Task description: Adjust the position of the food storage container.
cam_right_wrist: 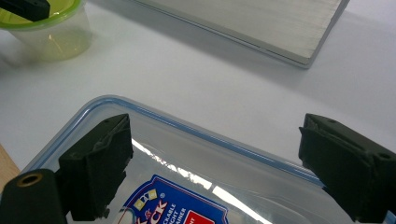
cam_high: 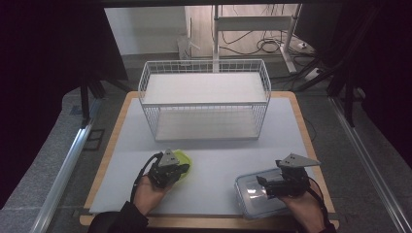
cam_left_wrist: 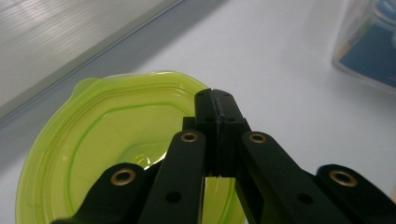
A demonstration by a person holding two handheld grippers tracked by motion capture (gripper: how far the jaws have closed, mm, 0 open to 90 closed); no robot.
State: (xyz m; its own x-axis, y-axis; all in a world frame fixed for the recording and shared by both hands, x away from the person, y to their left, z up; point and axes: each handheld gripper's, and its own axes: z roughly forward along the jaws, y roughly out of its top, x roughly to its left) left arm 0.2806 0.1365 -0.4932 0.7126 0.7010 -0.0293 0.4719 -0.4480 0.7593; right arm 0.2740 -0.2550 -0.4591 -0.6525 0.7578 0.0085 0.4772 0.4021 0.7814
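Observation:
A round clear tub with a yellow-green lid (cam_high: 183,160) stands on the white mat at the front left. My left gripper (cam_high: 179,170) hovers just over this lid (cam_left_wrist: 107,135), and its jaws (cam_left_wrist: 215,100) are shut against each other with nothing between them. At the front right lies a clear rectangular box with a blue-rimmed lid (cam_high: 255,196). My right gripper (cam_high: 263,183) is above its near part. In the right gripper view its open jaws (cam_right_wrist: 219,158) stand wide over the box lid (cam_right_wrist: 196,154), not touching its edges.
A white wire rack (cam_high: 204,97) with an upper shelf and a floor board (cam_right_wrist: 261,23) stands at the back middle of the mat. The wooden table edge (cam_high: 311,145) frames the mat. The rectangular box (cam_left_wrist: 369,42) also appears at the left gripper view's far right.

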